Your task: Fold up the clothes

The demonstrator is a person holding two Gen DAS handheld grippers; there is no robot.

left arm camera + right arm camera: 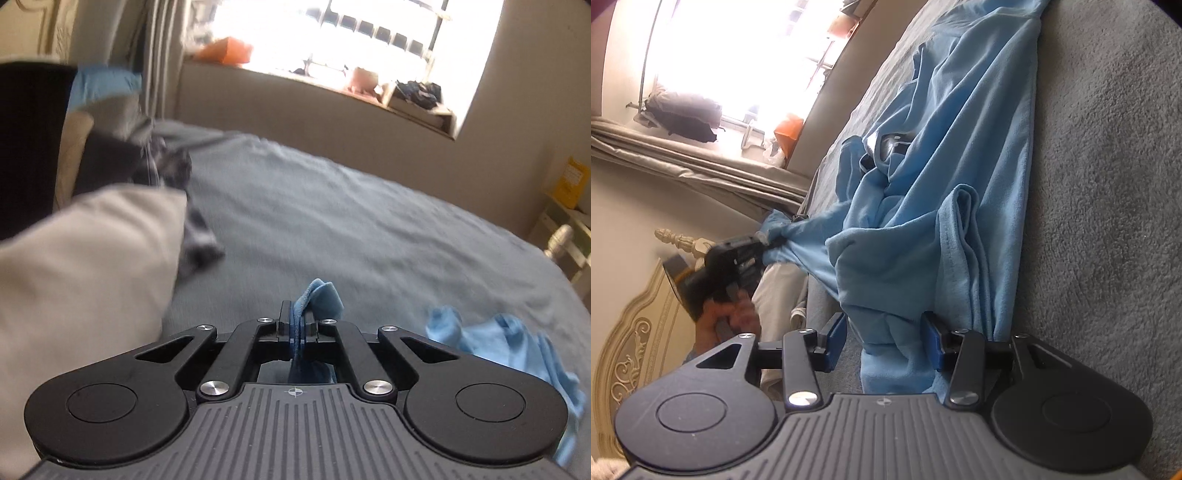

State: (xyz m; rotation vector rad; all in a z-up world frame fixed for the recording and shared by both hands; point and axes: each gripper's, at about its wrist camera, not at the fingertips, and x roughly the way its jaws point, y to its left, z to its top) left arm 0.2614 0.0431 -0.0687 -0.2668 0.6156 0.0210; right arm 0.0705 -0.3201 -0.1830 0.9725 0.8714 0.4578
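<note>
Grey-blue bed (332, 206) fills both views; light blue garment (942, 184) lies crumpled across it, one corner pulled taut. Beige pillow (85, 266) at left. Left gripper (298, 325) clamped on a garment edge. Right gripper (884, 341) spread wide, garment fold between its jaws, not pinched.

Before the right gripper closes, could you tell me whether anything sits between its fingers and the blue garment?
Nothing visible does: the right gripper is open, with a fold of the light blue garment already between its fingers.
</note>
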